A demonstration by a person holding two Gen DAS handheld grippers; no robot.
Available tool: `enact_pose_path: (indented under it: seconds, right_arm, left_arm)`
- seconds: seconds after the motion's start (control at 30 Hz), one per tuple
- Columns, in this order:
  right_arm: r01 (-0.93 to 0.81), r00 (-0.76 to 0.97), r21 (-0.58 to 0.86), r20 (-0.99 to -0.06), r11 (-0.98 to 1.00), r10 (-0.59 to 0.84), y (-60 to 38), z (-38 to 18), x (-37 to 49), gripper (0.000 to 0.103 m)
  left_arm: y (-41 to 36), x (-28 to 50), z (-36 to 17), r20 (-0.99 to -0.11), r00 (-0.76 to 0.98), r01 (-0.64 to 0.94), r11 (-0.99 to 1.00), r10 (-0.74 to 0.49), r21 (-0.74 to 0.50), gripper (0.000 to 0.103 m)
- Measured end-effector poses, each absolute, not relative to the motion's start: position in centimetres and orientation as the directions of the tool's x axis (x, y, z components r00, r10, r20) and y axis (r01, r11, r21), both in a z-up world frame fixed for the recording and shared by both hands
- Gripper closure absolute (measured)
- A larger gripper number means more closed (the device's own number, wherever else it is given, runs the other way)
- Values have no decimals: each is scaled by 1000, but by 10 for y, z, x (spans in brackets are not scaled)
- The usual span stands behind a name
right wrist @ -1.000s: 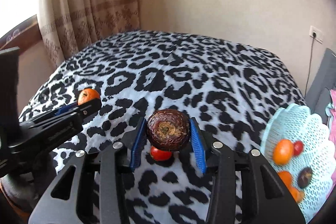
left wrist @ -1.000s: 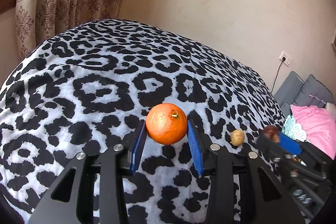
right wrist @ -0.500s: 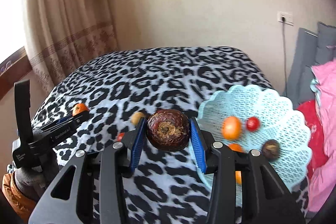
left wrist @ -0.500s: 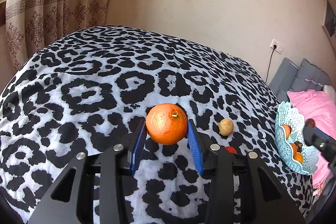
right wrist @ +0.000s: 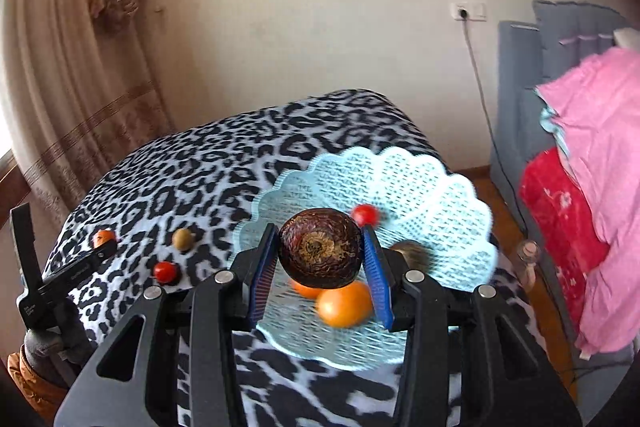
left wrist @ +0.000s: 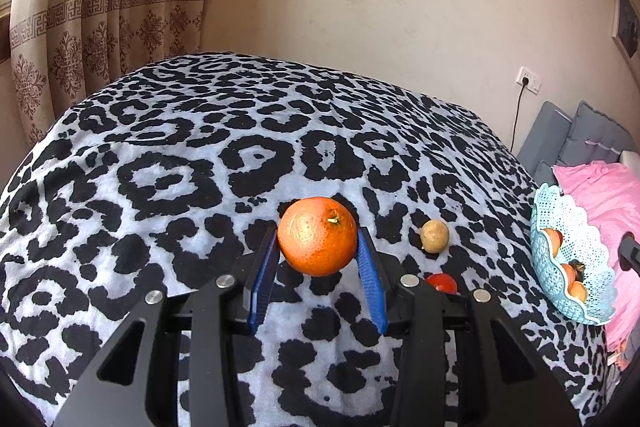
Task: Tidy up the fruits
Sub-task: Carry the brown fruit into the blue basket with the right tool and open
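Left gripper [left wrist: 318,259]: blue fingers [left wrist: 264,279] pinching an orange [left wrist: 317,235], one pad on each side; fruit held above the blanket [left wrist: 160,167], stem scar turned up toward 1 o'clock.
Right gripper [right wrist: 320,263]: blue fingers [right wrist: 376,279] pinching a dark brown fruit [right wrist: 321,253], wrinkled, pale round scar facing the camera; held over the near half of the basket [right wrist: 420,187].
Basket: pale blue, lacy, scalloped rim; sits at the blanket's right edge. In the left view [left wrist: 576,267] it lies at 3 o'clock from the orange, well apart.
Basket contents, right view: small red fruit [right wrist: 365,214] at 1 o'clock from the brown fruit; two orange fruits [right wrist: 345,303] at 6 o'clock below it, one partly hidden; a brownish one [right wrist: 412,253] at 3 o'clock, blurred, mostly behind the finger.
Loose on blanket, left view: tan round fruit [left wrist: 434,235] at 3 o'clock from the orange, near it; red tomato [left wrist: 442,283] at 4 o'clock, partly hidden by the gripper body.
Loose on blanket, right view: tan fruit [right wrist: 183,239] and tomato [right wrist: 165,271] at 9 o'clock from the basket, near each other, apart from it.
Left gripper, right view [right wrist: 100,247]: at the far left edge, orange just showing at its tip.
Surface: black-and-white leopard-print blanket.
Surroundings: patterned curtain [left wrist: 100,39] at 10 o'clock; pink cloth [right wrist: 600,187] piled at 3 o'clock beyond the basket.
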State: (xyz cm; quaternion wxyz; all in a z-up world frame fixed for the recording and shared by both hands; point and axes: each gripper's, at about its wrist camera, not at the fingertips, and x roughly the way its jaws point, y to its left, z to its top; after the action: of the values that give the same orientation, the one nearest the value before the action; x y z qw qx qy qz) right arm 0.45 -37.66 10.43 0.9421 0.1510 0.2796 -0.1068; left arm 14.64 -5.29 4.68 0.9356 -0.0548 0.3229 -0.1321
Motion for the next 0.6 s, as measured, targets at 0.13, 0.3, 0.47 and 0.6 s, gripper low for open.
enact_pose_path:
  seconds: [0.13, 0.3, 0.47, 0.6]
  right_arm:
    - [335, 803, 241, -579, 911, -142, -397, 94, -3, 60]
    - [362, 797, 259, -584, 896, -153, -415, 89, -13, 60]
    - [379, 794, 248, -582, 892, -175, -423, 87, -25, 60]
    - [397, 789, 251, -585, 883, -188, -429, 82, -31, 60]
  left_arm:
    - [-52, 148, 46, -595, 756, 203, 962, -273, -184, 63]
    - [-48, 144, 52, -594, 757, 194, 961, -274, -196, 63]
    - [-51, 133, 59, -585, 762, 202, 960, -277, -192, 63]
    - [-59, 126, 62, -586, 759, 221, 959, -284, -179, 63]
